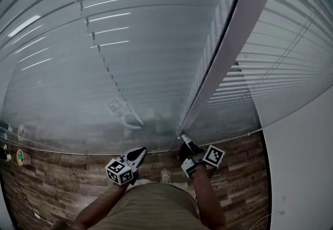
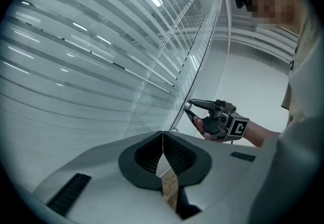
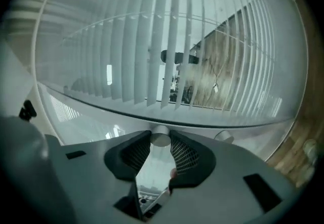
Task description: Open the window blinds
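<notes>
The right claw (image 3: pixel 160 141) is clenched on the small round knob (image 3: pixel 160 134) at the foot of the frame (image 1: pixel 244 31) beside the blinds (image 3: pixel 167 61) — the turning step, I judge. Gaps between the slats already show what lies behind (partly open); a fuller tilt remains. The left claw (image 2: pixel 163 136) is clenched shut — empty.

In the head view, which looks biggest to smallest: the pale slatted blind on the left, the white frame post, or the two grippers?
Largest: pale slatted blind.
Next: white frame post.
Smallest: left gripper and right gripper, which look about alike, so I leave them unranked.
</notes>
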A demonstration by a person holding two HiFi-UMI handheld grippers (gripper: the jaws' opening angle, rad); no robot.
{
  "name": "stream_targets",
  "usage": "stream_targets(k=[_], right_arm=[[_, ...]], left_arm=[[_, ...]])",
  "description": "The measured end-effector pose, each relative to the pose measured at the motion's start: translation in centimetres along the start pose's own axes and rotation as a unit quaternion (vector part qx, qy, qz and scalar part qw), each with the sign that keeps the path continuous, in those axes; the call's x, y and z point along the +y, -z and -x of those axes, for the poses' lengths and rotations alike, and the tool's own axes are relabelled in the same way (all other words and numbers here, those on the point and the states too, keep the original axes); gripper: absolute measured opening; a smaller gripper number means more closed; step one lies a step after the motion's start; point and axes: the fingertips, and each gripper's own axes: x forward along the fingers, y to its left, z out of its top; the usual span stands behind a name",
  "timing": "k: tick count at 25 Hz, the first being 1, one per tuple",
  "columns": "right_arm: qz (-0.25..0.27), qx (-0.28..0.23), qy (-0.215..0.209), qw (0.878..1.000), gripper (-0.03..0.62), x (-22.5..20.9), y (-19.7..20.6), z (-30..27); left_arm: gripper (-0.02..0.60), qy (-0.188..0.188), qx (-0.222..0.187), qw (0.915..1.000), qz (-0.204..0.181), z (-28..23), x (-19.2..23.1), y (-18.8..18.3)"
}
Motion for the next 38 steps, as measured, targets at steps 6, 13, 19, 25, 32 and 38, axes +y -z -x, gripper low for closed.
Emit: stream_targets(k=[6,13,19,25,32,38], right_arm=[[0.468,-0.020,0.153,0.870,0.199,1.2,1.1,1.2],[0.686,-0.010,0.234,0.689,0.135,1.8,2.4,0.4],[0.598,-0.029,0.223,0.770,0.109,1.6,1.8,0.5],[0.394,-0.018,0.164,0.904,0.106,0.9,0.6,0.8],[0.651,0.013,0.202,0.732,0.141,2.1,2.6,1.0],[0.688,0.003,0.239,0.685,0.107,1.2,2.4,0.8]], left_arm=[[0.015,0.004,0.001,1.0000,-0.003,1.0,1.2,0.6],[0.015,0.003,0.002,1.0000,0.000,1.5,1.8,0.6],[0.015,0.006,0.003,1.0000,0.002,1.5,1.9,0.9],[0.015,0.008,0.004,1.0000,0.000,1.2,1.6,1.0],[0.015,0.004,0.001,1.0000,-0.001,1.4,1.3,0.9],[0.015,-0.002,-0.001,1.0000,0.001,1.7,1.2,1.1]])
